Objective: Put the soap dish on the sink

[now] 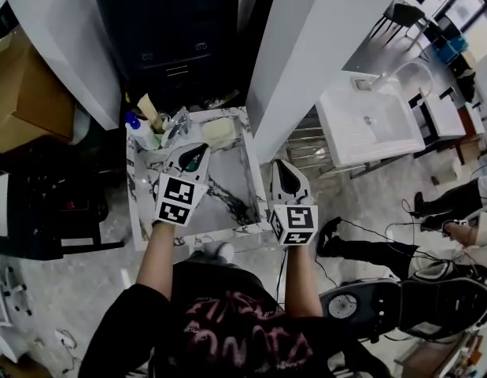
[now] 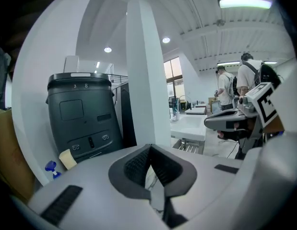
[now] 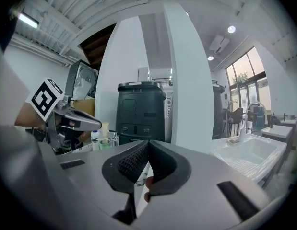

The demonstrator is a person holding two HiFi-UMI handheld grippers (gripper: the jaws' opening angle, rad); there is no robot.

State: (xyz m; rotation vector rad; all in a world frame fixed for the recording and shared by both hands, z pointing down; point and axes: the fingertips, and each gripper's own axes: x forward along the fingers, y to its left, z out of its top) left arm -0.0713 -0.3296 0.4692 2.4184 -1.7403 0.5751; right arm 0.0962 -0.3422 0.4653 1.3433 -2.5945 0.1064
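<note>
Head view shows a white marble sink with dark lines (image 1: 227,187). At the back of it, next to the shiny tap (image 1: 176,124), sits the pale cream, box-shaped soap dish (image 1: 219,132). The left gripper (image 1: 194,156) hangs over the sink, close to the dish. The right gripper (image 1: 286,176) is just past the sink's right edge. Both claws are squeezed closed with nothing in them.

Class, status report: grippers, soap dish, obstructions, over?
Left gripper, right gripper shut, empty. Soap dish on sink back rim by faucet. No obstruction seen.
</note>
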